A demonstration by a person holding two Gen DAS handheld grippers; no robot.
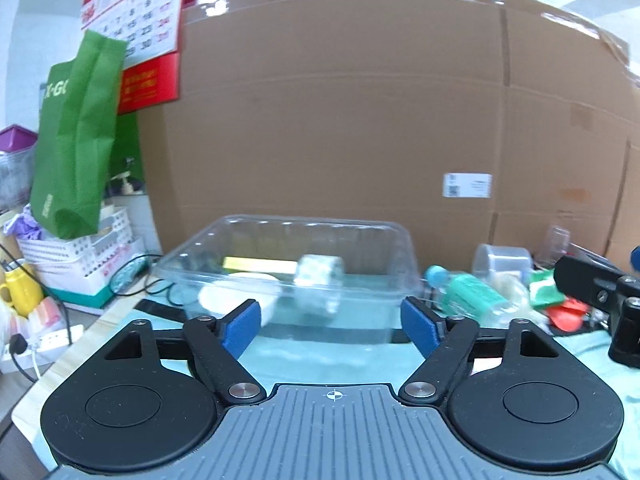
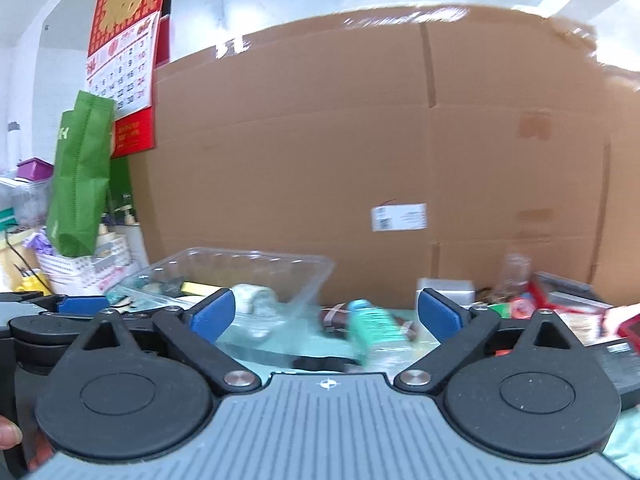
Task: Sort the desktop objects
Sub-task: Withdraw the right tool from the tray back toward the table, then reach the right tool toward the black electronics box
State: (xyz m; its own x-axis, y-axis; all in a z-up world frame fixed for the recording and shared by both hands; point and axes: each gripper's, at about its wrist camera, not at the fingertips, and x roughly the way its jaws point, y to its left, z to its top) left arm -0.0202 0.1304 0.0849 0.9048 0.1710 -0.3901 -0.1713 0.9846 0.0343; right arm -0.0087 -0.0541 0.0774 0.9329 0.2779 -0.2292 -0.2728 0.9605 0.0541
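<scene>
**Both grippers open, nothing held**

Left gripper [image 1: 331, 326]: jaws spread wide, blue pads clear of everything, aimed at clear tub [image 1: 404, 248] just ahead. Nothing between the pads but mint cloth [image 1: 320, 364] and the tub's near wall. Inside the tub: tape roll [image 1: 320, 280] lying tilted, yellow bar [image 1: 260, 266] behind it, white piece [image 1: 236, 292] at the near left corner. Right of the tub, on its side: bottle [image 1: 472, 292] with teal label and pale blue cap, cap end toward the tub. Behind the bottle, a clear cup [image 1: 500, 260]; further right, red and green scraps [image 1: 556, 300], blurred. Black frame of the other tool at the right edge.

Right gripper [image 2: 326, 316]: jaws likewise wide apart, gripping nothing. Framed between the pads, but beyond them: the bottle [image 2: 372, 332], blurred, lying on the cloth [image 2: 280, 364]; a brown item [image 2: 336, 318] touching or just behind it, too smeared to name. Tub [image 2: 316, 276] to the left, tape roll [image 2: 256, 300] visible through its wall. Right side cluttered: red box [image 2: 632, 326], grey items, all indistinct.

Behind everything, a large cardboard box [image 1: 360, 100] standing as a backdrop. Far left: green bag [image 1: 80, 136] over white baskets [image 1: 80, 248], wall calendar [image 1: 136, 12] above, yellow mug [image 1: 20, 288] at the edge.
</scene>
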